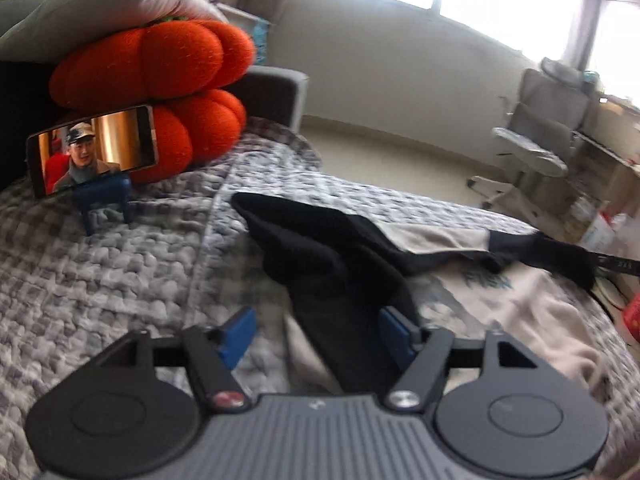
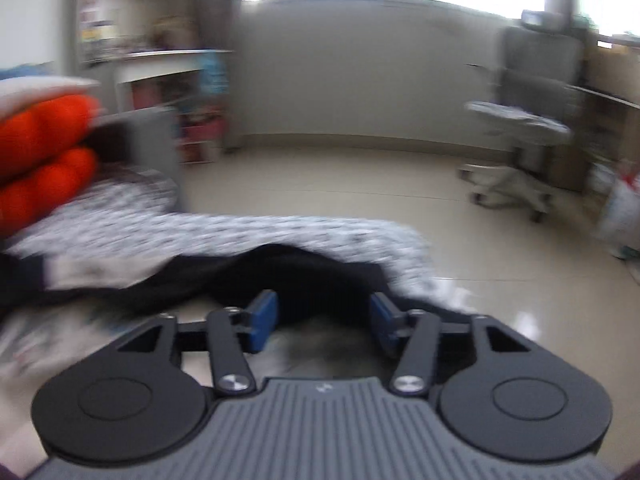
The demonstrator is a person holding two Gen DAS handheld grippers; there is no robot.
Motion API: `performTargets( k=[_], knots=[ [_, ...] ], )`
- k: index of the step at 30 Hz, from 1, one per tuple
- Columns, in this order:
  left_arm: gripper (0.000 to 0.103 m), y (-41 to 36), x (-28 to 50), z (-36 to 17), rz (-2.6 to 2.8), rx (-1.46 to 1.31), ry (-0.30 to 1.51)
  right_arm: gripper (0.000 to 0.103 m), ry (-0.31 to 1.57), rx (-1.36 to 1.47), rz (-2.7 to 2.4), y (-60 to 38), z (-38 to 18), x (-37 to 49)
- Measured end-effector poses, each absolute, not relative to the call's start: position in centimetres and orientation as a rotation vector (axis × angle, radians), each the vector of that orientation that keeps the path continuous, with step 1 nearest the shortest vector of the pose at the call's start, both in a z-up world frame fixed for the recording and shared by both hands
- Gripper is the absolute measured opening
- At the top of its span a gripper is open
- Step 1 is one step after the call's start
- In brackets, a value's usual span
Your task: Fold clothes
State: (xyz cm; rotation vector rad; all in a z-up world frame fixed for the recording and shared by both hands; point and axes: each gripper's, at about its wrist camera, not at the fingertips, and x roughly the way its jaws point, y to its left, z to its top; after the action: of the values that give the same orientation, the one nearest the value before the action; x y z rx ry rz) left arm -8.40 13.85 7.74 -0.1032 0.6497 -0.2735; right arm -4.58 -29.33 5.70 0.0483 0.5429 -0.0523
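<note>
A black garment [image 1: 340, 256] lies crumpled on a checkered grey quilt [image 1: 100, 264], partly over a cream printed garment [image 1: 520, 304]. My left gripper [image 1: 316, 336] is open, its blue pads wide apart, with a fold of the black cloth lying between them and against the right pad. In the blurred right wrist view, my right gripper [image 2: 320, 320] is open just before the black garment [image 2: 304, 276] near the bed's edge. Neither gripper is closed on cloth.
A phone [image 1: 94, 150] on a blue stand plays a video at the left, before orange pumpkin cushions [image 1: 160, 64] and a grey pillow. Beyond the bed are bare floor [image 2: 340, 184], an office chair [image 2: 524, 128] and shelves.
</note>
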Motion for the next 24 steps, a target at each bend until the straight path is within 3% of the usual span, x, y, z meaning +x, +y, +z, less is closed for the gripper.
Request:
performTargets(
  k=[4, 12, 13, 15, 16, 17, 19, 24],
  knots=[
    [0.083, 12.9, -9.6, 6.7, -0.332, -0.079, 0.686, 0.059, 0.624, 0.114, 0.129, -27.8, 4.9, -8.1],
    [0.082, 11.1, -11.2, 5.0, -0.389, -0.022, 0.696, 0.059, 0.686, 0.162, 0.317, -24.5, 2.8, -12.9],
    [0.073, 10.9, -11.2, 5.0, -0.393, -0.014, 0.690, 0.059, 0.686, 0.162, 0.332, -24.1, 2.7, -13.1],
    [0.046, 10.6, -11.2, 5.0, -0.396, -0.016, 0.687, 0.035, 0.693, 0.160, 0.349, -23.3, 2.2, -13.2],
    [0.021, 10.5, -11.0, 4.9, -0.394, -0.023, 0.701, 0.023, 0.698, 0.151, 0.344, -23.0, 2.2, -13.1],
    [0.011, 10.6, -10.8, 4.7, -0.385, -0.026, 0.717, 0.020, 0.696, 0.155, 0.342, -22.9, 2.4, -13.1],
    [0.007, 11.2, -10.4, 5.0, -0.361, -0.038, 0.729, 0.013, 0.690, 0.165, 0.339, -22.8, 2.9, -13.0],
    [0.006, 15.1, -9.8, 8.4, -0.252, -0.082, 0.653, 0.011, 0.613, 0.293, 0.378, -25.8, 6.5, -15.0]
  ],
)
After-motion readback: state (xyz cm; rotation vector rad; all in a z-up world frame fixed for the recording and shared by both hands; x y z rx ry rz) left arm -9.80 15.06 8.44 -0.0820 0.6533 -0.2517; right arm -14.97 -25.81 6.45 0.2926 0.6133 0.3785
